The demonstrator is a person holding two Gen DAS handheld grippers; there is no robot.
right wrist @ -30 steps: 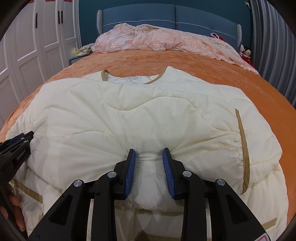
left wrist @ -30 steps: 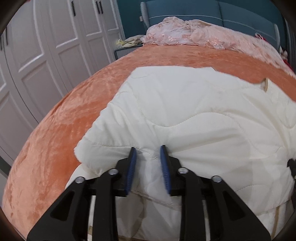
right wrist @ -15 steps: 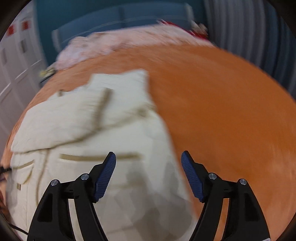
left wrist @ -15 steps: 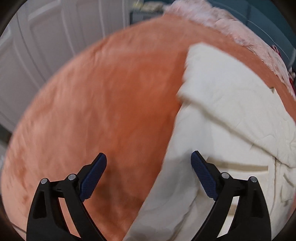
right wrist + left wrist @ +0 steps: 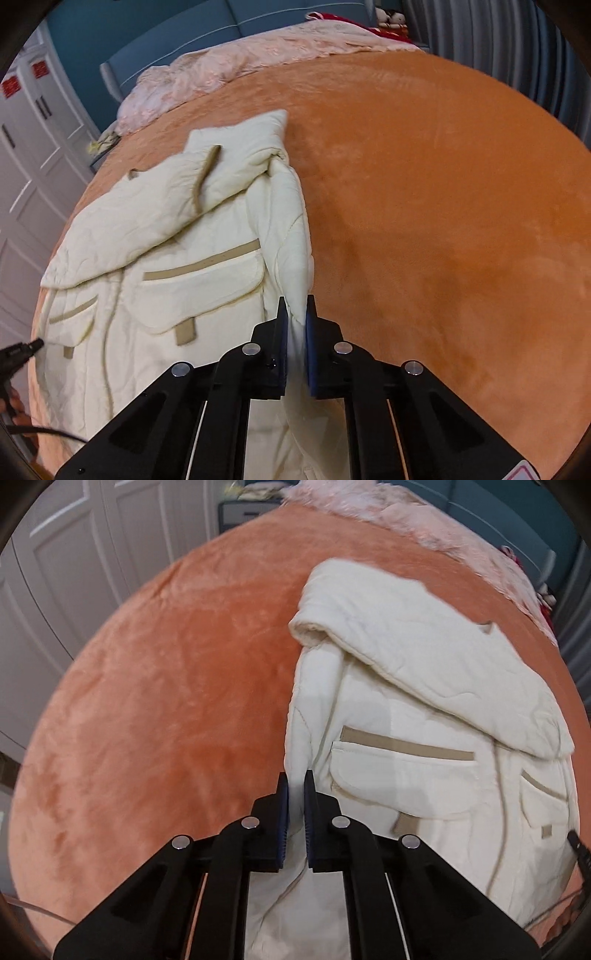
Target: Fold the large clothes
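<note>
Jacket, cream quilted, lay on the orange bedspread, half folded, pocket side up. Nearest, left gripper had its 2 blue pads pinching the jacket's left side edge; jaws had just been closing, fabric between them. Right gripper pinched the opposite side edge the same way, jaws also just closed on cloth. Likely both held the 2 outer edges so the sides could be lifted and brought in for the next fold. Farther off, the upper part sat doubled over the pockets, then pink bedding and blue headboard. Versus 1 second ago: both grippers were at the middle fold with pads apart; then they spread wide while moving outward.
</note>
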